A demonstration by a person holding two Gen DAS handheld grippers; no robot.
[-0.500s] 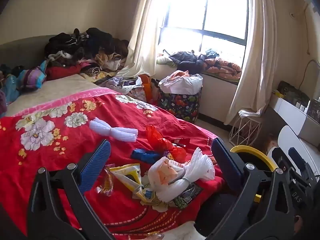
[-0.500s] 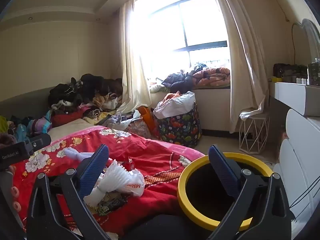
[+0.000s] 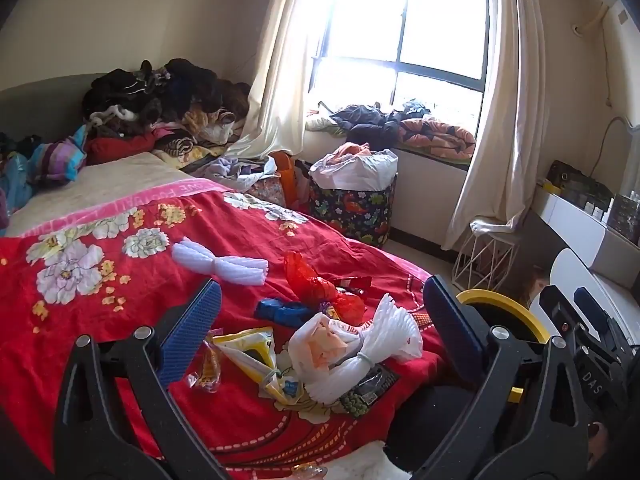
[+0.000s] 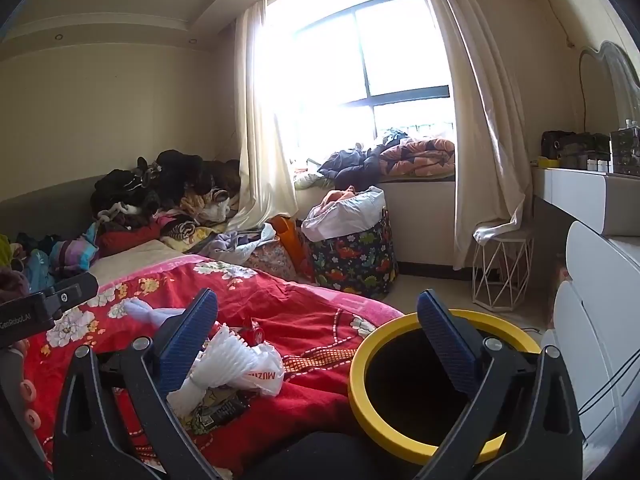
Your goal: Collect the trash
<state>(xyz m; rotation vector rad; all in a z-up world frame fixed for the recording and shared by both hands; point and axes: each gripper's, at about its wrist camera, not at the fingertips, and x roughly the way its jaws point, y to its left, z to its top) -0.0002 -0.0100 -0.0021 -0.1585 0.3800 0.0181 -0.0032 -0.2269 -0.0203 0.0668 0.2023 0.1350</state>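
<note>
Fingers of your left gripper (image 3: 320, 328) stand wide, empty, above the trash pile (image 3: 320, 356) on the red blanket (image 3: 120, 312); thin wrappers could slip out. Right gripper (image 4: 318, 332) too gapes empty, bin (image 4: 400, 440) near right—bumping it could tip it.

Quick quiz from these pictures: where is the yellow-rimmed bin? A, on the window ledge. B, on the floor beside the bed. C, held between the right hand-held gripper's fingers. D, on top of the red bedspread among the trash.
B: the yellow-rimmed bin stands on the floor just off the edge of the red bedspread, and the right hand-held gripper is open with nothing in it.
</note>
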